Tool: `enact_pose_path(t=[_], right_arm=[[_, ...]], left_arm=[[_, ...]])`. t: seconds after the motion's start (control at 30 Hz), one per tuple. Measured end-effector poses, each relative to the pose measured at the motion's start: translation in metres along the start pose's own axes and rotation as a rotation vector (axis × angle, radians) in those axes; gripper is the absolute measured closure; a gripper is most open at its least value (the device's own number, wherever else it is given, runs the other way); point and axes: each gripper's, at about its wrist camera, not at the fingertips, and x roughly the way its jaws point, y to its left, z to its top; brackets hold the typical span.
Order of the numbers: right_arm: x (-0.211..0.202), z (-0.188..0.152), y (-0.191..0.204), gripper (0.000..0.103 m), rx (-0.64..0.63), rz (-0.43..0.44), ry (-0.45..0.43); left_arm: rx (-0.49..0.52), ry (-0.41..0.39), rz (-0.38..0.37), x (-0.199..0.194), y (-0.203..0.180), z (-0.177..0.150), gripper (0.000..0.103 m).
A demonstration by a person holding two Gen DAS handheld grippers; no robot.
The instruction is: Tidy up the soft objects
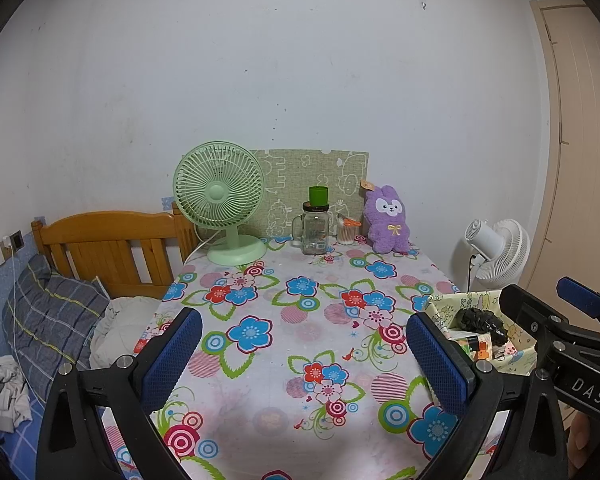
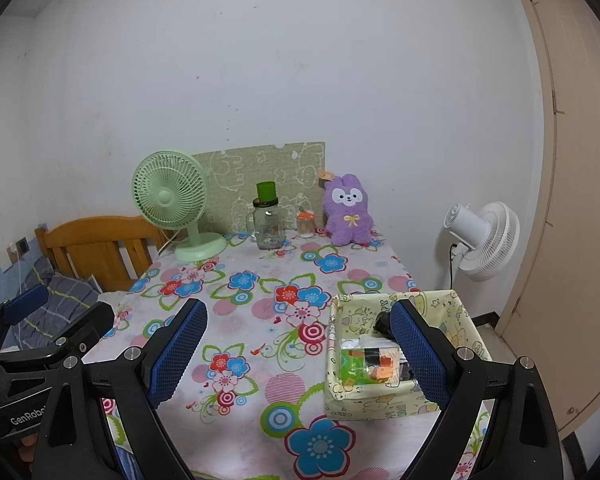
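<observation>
A purple plush rabbit (image 1: 388, 220) sits upright at the far right of the flowered table, against the wall; it also shows in the right wrist view (image 2: 348, 210). A pale yellow fabric basket (image 2: 456, 308) stands at the table's right edge, holding a black bundle (image 1: 482, 320) and small packets (image 2: 370, 362). My left gripper (image 1: 304, 354) is open and empty above the near middle of the table. My right gripper (image 2: 300, 354) is open and empty, its right finger over the basket.
A green desk fan (image 1: 220, 200), a glass jar with a green cup on top (image 1: 316, 228) and a cotton-swab pot (image 1: 348, 230) line the back of the table (image 1: 268, 308). A wooden bed with a checked pillow (image 1: 52, 316) lies left. A white fan (image 1: 496, 252) stands right.
</observation>
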Motion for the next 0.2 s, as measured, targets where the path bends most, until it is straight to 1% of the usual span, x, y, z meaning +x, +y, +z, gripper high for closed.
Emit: enact_pose_path(t=[0.2], right_arm=[[0.0005,0.0004,-0.0002,0.008,0.004,-0.001,0.001]], left_arm=[[0.000,-0.001,0.000,0.0006,-0.0007,0.0005,0.000]])
